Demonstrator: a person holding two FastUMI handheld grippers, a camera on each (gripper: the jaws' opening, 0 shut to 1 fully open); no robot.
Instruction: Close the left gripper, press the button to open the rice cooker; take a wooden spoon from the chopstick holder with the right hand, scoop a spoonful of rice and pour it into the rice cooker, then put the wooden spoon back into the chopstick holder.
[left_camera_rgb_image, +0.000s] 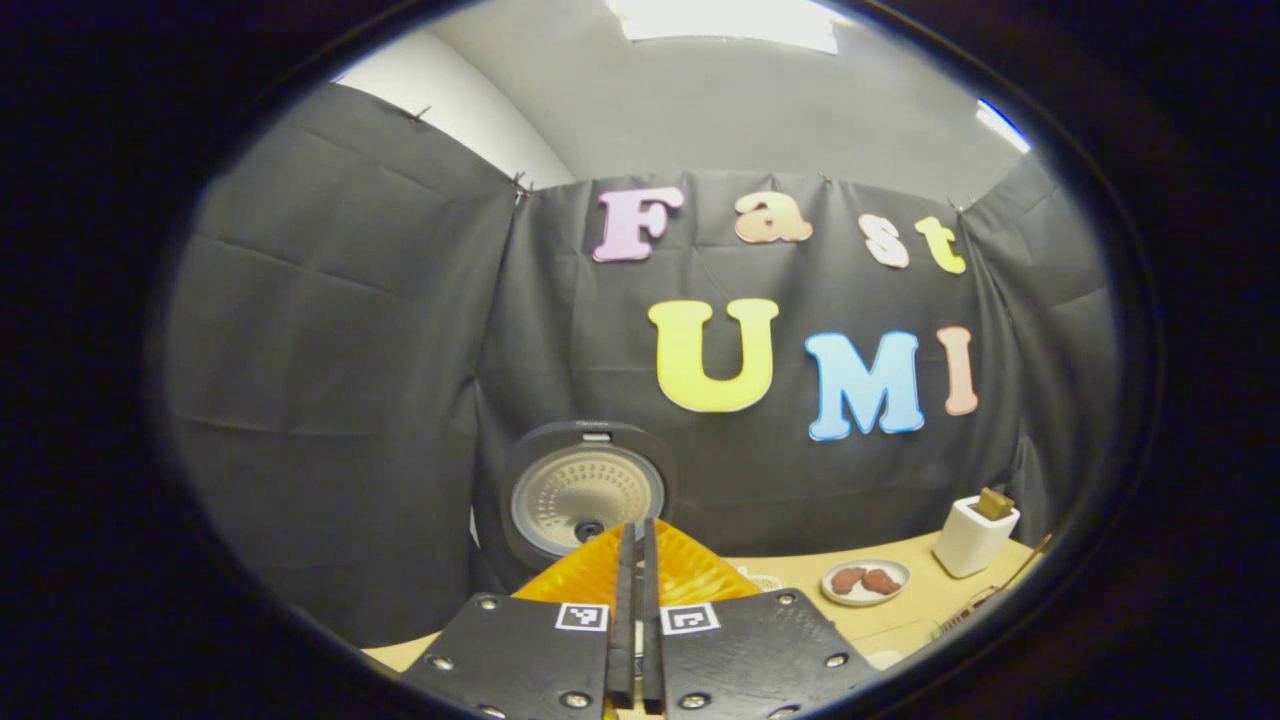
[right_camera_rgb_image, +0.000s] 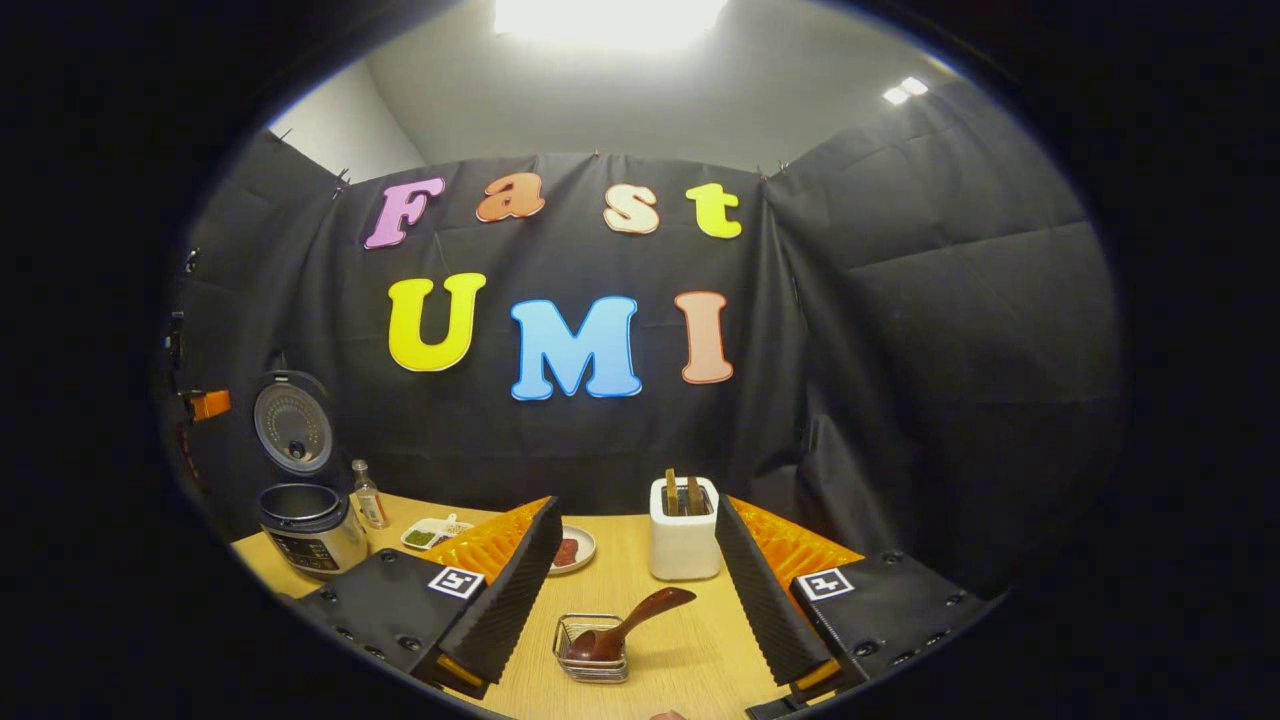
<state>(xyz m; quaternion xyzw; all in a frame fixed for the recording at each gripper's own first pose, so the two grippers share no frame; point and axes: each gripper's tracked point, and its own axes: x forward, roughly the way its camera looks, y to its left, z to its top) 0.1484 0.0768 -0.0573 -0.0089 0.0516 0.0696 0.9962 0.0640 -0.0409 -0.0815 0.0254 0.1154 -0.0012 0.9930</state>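
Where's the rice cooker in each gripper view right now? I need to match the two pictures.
Left gripper view: the rice cooker is at centre, low, lid up, just beyond the shut jaws.
Right gripper view: it stands at the far left edge of the table, lid up, with a small bottle beside it.
Shared landmark: the white chopstick holder on the table, right in the left gripper view, centre in the right gripper view.

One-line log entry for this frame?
rice cooker: lid open | left gripper: shut, empty | right gripper: open, empty | wooden spoon: in wire basket | chopstick holder: ahead
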